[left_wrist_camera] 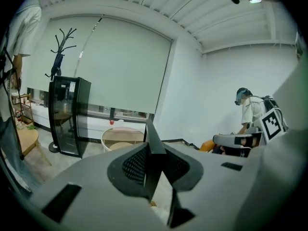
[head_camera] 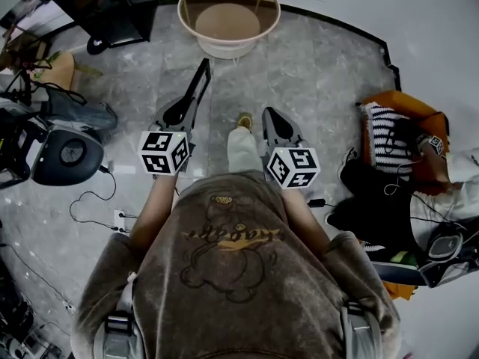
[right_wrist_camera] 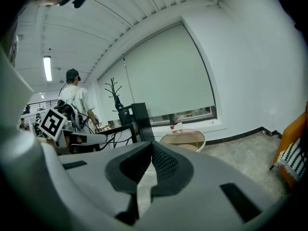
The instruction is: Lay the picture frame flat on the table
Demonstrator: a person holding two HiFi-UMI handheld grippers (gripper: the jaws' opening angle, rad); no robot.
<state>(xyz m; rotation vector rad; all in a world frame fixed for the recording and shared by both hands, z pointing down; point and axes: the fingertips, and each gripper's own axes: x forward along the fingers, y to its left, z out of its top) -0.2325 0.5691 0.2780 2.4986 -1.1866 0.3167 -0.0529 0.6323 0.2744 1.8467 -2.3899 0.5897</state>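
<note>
The person is gripping the picture frame [head_camera: 197, 81] in the left hand-held gripper [head_camera: 183, 109]. Its jaws are closing narrowly on the thin dark panel, which is standing on edge between the pads and jutting forward in the air over the grey floor [head_camera: 322, 66]. The right hand-held gripper [head_camera: 271, 118] is carrying nothing, and its jaw tips are meeting with only floor showing beneath them. The round counter [head_camera: 185, 17] is standing ahead of both hand-held grippers, with the picture frame pointing toward it but apart from it.
</note>
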